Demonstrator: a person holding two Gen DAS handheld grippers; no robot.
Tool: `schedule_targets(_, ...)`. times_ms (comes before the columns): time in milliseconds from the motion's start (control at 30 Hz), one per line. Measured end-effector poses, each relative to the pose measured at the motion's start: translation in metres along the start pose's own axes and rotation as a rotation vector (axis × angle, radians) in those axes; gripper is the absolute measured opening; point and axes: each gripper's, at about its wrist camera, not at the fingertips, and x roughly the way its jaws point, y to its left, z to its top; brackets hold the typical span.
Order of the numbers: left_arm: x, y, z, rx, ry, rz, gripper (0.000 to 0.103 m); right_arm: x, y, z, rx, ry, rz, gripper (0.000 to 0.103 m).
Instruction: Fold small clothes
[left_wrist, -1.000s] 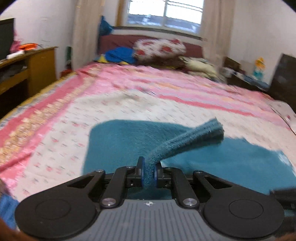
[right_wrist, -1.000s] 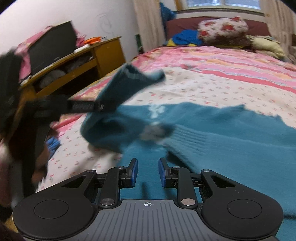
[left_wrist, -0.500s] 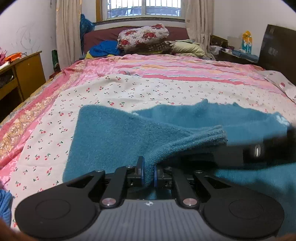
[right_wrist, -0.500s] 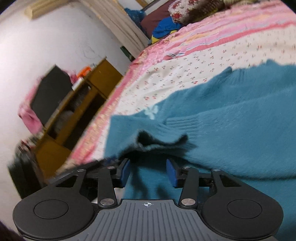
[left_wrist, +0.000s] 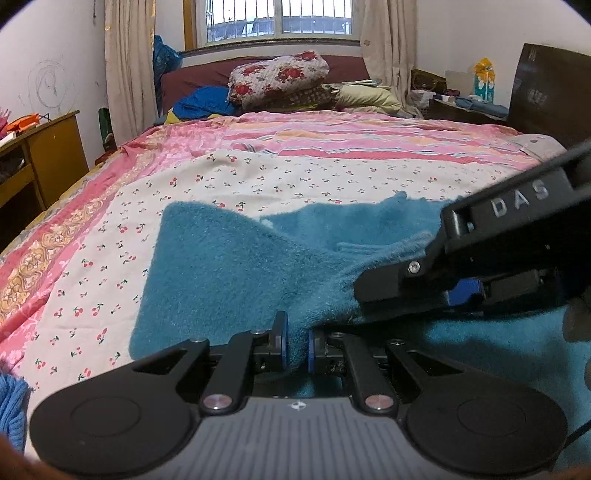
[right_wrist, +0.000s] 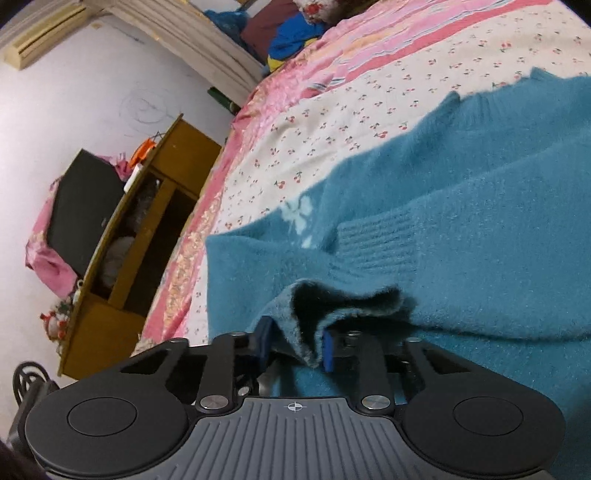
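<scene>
Because the fuzzy teal knitted sweater (left_wrist: 221, 266) lies spread on the cherry-print bedsheet (left_wrist: 110, 236), each tool takes one part of the turned-over edge. The left gripper (left_wrist: 295, 345) is clenched on that fold, anchoring it. The right gripper (right_wrist: 295, 345) is closing its jaws around the ribbed cuff (right_wrist: 343, 299), presumably to carry both points together.
</scene>
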Motion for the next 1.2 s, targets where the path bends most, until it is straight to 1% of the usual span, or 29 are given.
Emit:
schedule_targets(67,0.0,-0.002,0.0,0.009,-0.001,0.005,0.017,0.0,-0.001,0.002,0.011,0.005,0.006,0.024)
schedule_targets(100,0.0,-0.002,-0.001,0.008,0.0,0.004,0.017,0.0,-0.001,0.003,0.016,0.006,0.009,0.028)
schedule_targets(167,0.0,-0.002,0.0,0.008,0.001,0.002,0.016,-0.001,-0.001,0.004,0.017,0.006,0.011,0.029)
schedule_targets(267,-0.001,-0.002,-0.001,0.014,0.003,0.003,0.017,0.001,-0.001,0.006,0.026,0.006,0.013,0.029)
schedule_targets(300,-0.002,-0.002,-0.001,0.016,0.005,0.001,0.017,0.001,-0.001,0.006,0.025,0.006,0.009,0.025)
schedule_targets(333,-0.002,-0.003,-0.001,0.018,0.006,0.0,0.017,0.0,0.0,0.006,0.023,0.004,0.009,0.018)
schedule_targets(400,-0.006,-0.003,0.001,0.013,0.006,-0.015,0.017,-0.004,0.005,0.006,-0.006,-0.008,0.013,0.011)
schedule_targets(433,-0.009,-0.001,0.002,0.002,0.002,-0.027,0.018,-0.007,0.009,0.007,-0.035,-0.017,0.012,0.01)
schedule_targets(500,-0.016,0.0,0.006,-0.013,-0.009,-0.048,0.027,-0.017,0.018,0.009,-0.098,-0.043,0.015,0.009)
schedule_targets(533,-0.02,0.0,0.009,-0.019,-0.022,-0.057,0.029,-0.024,0.022,0.011,-0.125,-0.059,0.017,0.009)
schedule_targets(600,-0.029,0.001,0.015,-0.026,-0.052,-0.068,0.037,-0.039,0.028,0.016,-0.173,-0.101,0.013,0.009)
schedule_targets(633,-0.033,0.001,0.019,-0.028,-0.069,-0.075,0.039,-0.047,0.029,0.019,-0.192,-0.123,0.01,0.009)
schedule_targets(700,-0.042,-0.001,0.026,-0.031,-0.099,-0.084,0.046,-0.063,0.028,0.027,-0.207,-0.167,0.003,0.009)
schedule_targets(733,-0.045,-0.002,0.03,-0.028,-0.113,-0.087,0.047,-0.072,0.025,0.031,-0.209,-0.188,-0.002,0.009)
schedule_targets(833,-0.048,-0.01,0.036,-0.013,-0.136,-0.093,0.05,-0.101,0.011,0.04,-0.202,-0.25,-0.038,0.009)
schedule_targets(900,-0.045,-0.016,0.039,-0.008,-0.138,-0.099,0.05,-0.12,-0.006,0.044,-0.183,-0.287,-0.069,0.009)
schedule_targets(1033,-0.027,-0.027,0.039,0.007,-0.11,-0.085,0.051,-0.149,-0.046,0.045,-0.125,-0.347,-0.15,0.009)
schedule_targets(1100,-0.01,-0.033,0.034,0.023,-0.064,-0.063,0.051,-0.153,-0.068,0.044,-0.085,-0.338,-0.187,0.009)
schedule_targets(1200,0.01,-0.038,0.024,0.032,0.0,-0.044,0.051,-0.144,-0.093,0.036,-0.049,-0.307,-0.231,0.009)
